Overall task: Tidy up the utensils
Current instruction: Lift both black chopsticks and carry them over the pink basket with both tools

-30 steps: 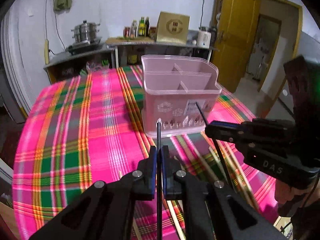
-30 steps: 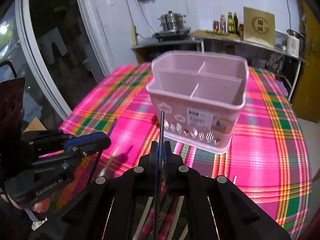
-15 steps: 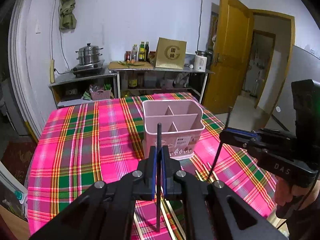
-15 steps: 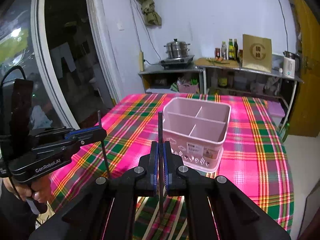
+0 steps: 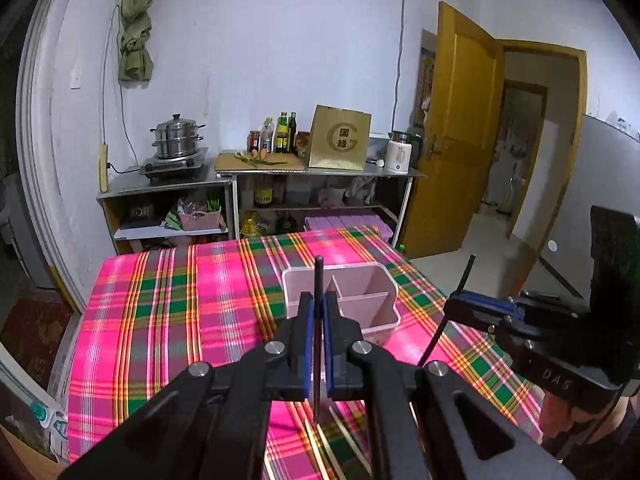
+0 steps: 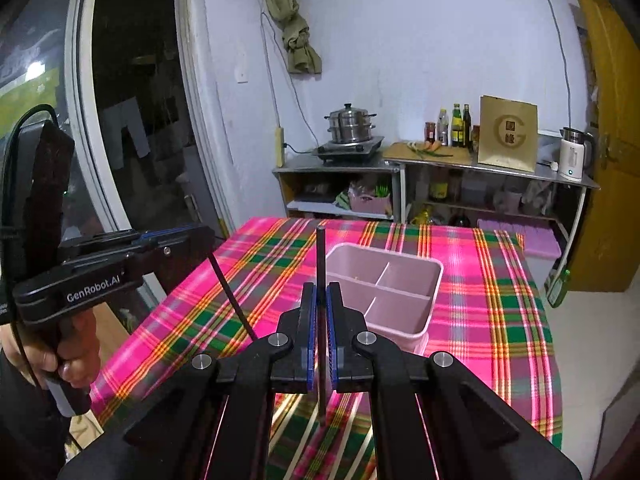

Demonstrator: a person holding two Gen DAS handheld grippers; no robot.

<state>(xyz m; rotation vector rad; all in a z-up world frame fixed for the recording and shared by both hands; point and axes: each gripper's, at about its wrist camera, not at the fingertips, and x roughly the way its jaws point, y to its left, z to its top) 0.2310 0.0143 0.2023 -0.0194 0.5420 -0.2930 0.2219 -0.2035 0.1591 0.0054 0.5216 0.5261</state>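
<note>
- Both tongs are rising & pulling back vs 1 s ago: the pink caddy (image 5: 362, 300) was filling the views then, and is now sitting small & well below/ahead on the plaid table (image 5: 168, 312). Each stick was hanging near the cloth then; both are now being carried clear of it.
- Meaning for task: pick-up step is looking done; carry-to-caddy is prob. next. Caddy compartments are looking nearly empty, so the sort is likely at an early stage.
- Left tongs (image 5: 316, 344): closed, blue pads pinching a dark chopstick (image 5: 318, 280) approx. upright; its top is poking above the pads, its lower end hanging below, touching nothing else.
- Right tongs (image 6: 320, 338): closed likewise, clamping a second dark chopstick (image 6: 320, 256) upright, free of table & caddy.
- Cross-view: the right unit is showing in the left cam w/ its stick tilted; the left unit is showing in the right cam, same way.
- Remaining stock: pale chopsticks (image 5: 320, 444) are lying on the cloth near the table edge, below the left tongs; count unclear.
- Caddy location: mid-table, upright, 3 compartments showing.
</note>
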